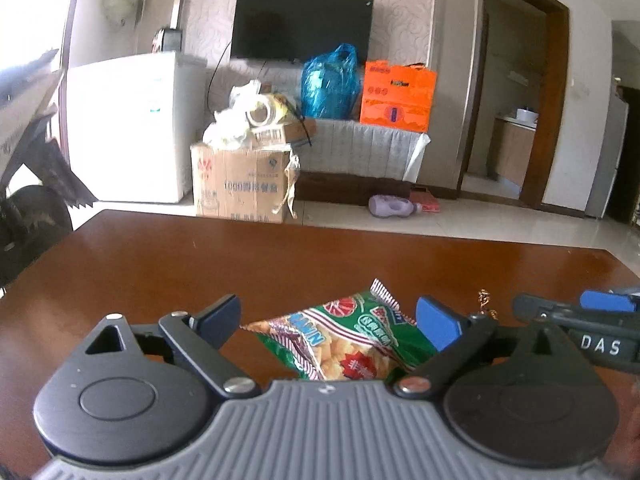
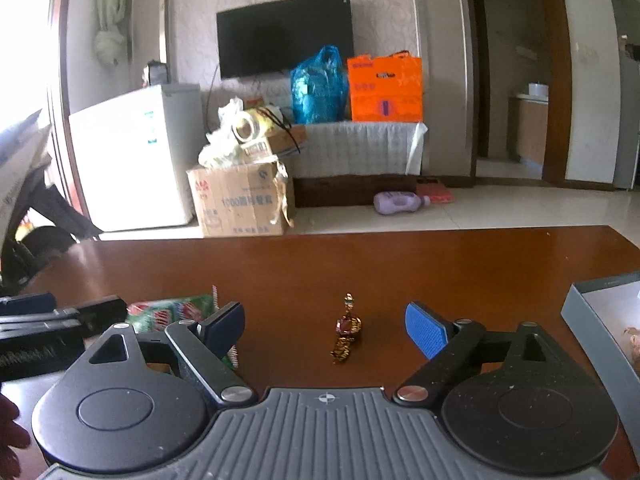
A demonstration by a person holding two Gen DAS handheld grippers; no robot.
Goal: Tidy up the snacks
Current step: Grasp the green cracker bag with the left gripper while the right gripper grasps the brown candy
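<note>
Glossy reddish-brown wooden table (image 1: pixel 160 264), smooth and reflective. Left gripper (image 1: pixel 330 320): black arms, ribbed grey body, blue textured pads, jaws spread wide either side of a crinkled green foil snack bag (image 1: pixel 340 340) lying flat on the table, untouched. Right gripper (image 2: pixel 325 326): same build, jaws spread around a small gold-wrapped candy (image 2: pixel 347 330), not touching. Grey box (image 2: pixel 600 320) at the right edge.

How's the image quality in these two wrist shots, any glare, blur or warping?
Left wrist view: window glare washes out the white fridge; fisheye bows the table edge; snack bag reads sharp. Right wrist view: same left-side glare, door frames curve, small gold candy slightly soft.
</note>
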